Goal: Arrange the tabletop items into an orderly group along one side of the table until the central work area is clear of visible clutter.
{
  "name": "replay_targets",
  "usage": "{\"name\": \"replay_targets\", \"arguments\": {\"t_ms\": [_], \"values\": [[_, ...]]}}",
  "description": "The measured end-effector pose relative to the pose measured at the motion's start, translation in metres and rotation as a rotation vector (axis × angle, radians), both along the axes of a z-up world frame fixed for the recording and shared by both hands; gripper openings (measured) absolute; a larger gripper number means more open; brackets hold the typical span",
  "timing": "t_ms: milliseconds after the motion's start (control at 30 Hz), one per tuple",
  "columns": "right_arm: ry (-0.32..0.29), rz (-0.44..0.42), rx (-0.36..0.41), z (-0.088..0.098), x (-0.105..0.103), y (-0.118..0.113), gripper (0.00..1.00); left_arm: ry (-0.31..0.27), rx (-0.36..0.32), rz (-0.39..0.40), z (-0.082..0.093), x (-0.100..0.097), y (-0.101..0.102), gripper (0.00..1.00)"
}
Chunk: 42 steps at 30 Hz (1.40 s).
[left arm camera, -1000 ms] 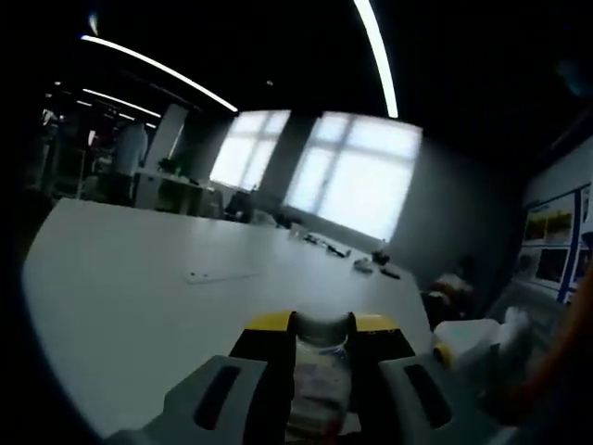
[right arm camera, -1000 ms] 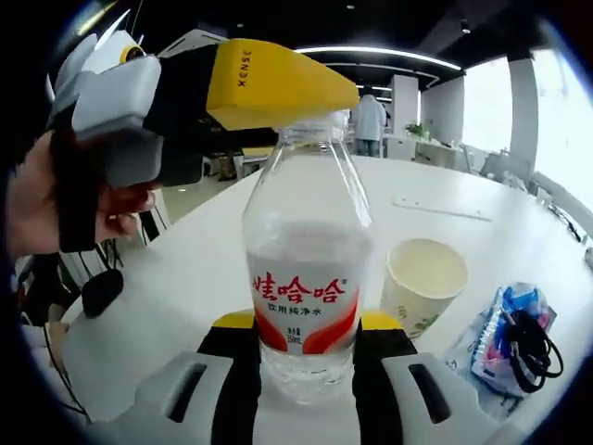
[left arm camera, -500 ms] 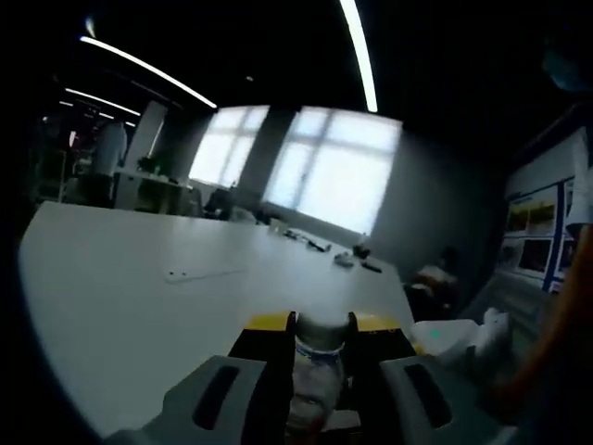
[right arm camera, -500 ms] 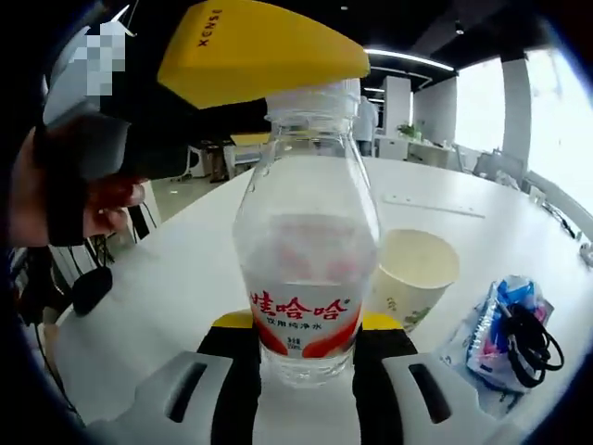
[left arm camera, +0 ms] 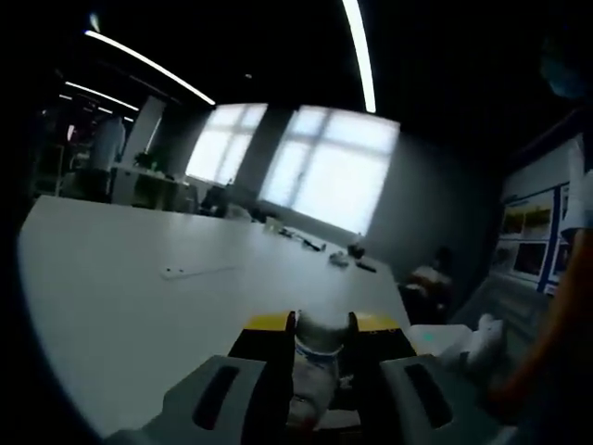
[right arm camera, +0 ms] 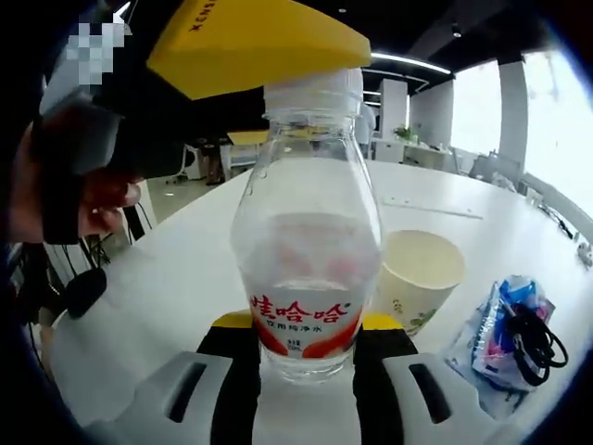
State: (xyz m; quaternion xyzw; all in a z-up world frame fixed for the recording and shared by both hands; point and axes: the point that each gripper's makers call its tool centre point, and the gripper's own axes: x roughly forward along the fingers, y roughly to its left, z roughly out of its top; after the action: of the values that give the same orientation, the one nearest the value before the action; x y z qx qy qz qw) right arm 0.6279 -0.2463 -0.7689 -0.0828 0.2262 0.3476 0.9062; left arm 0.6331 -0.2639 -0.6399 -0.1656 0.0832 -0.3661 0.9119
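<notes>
The white table [right arm camera: 185, 269] runs wide through both views and is mostly bare across its middle; in the left gripper view a row of small objects [left arm camera: 343, 258] lies far off at 1 o'clock, too small to tell. The room is a dim office with strip lights overhead and bright windows [left arm camera: 329, 171] at 12 o'clock.

The water bottle [right arm camera: 308, 250] stands upright, its base clamped between the jaws of the right gripper [right arm camera: 306, 357]. The left gripper [right arm camera: 250, 46] comes in from 11 o'clock with its yellow jaws at the cap [right arm camera: 313, 91]; in the left gripper view its jaws sit closed on the cap [left arm camera: 320, 336] and neck.

At 3 o'clock from the bottle stands a paper cup [right arm camera: 417, 278], open and upright, and at 4 o'clock lies a blue packet [right arm camera: 510, 324] with a black cord [right arm camera: 533, 343] on it.

The step in hand looks like handling the bottle with both grippers. Next it probably needs setting down beside the cup and packet, gently, without knocking the cup.
</notes>
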Motion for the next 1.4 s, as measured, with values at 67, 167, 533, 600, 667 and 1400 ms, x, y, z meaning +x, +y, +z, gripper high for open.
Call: {"name": "replay_targets", "arguments": {"t_ms": [67, 167, 533, 600, 667, 1400], "values": [[0.0, -0.006, 0.004, 0.0, 0.001, 0.001, 0.35, -0.001, 0.0, -0.007, 0.0, 0.0, 0.0, 0.19], [-0.005, -0.012, 0.007, 0.0, 0.004, 0.002, 0.35, 0.0, -0.002, -0.01, 0.0, 0.002, 0.001, 0.19], [-0.026, -0.038, 0.034, 0.001, 0.018, 0.009, 0.35, 0.002, -0.003, -0.004, 0.001, 0.012, 0.006, 0.19], [-0.031, -0.046, 0.04, 0.001, 0.02, 0.009, 0.35, 0.001, -0.002, -0.005, 0.001, 0.013, 0.005, 0.19], [-0.029, -0.053, 0.045, 0.001, 0.023, 0.012, 0.35, 0.002, -0.007, 0.001, 0.001, 0.015, 0.007, 0.19], [-0.076, -0.101, 0.066, 0.002, 0.038, 0.021, 0.35, -0.007, -0.031, 0.006, 0.002, 0.029, 0.016, 0.19]]}}
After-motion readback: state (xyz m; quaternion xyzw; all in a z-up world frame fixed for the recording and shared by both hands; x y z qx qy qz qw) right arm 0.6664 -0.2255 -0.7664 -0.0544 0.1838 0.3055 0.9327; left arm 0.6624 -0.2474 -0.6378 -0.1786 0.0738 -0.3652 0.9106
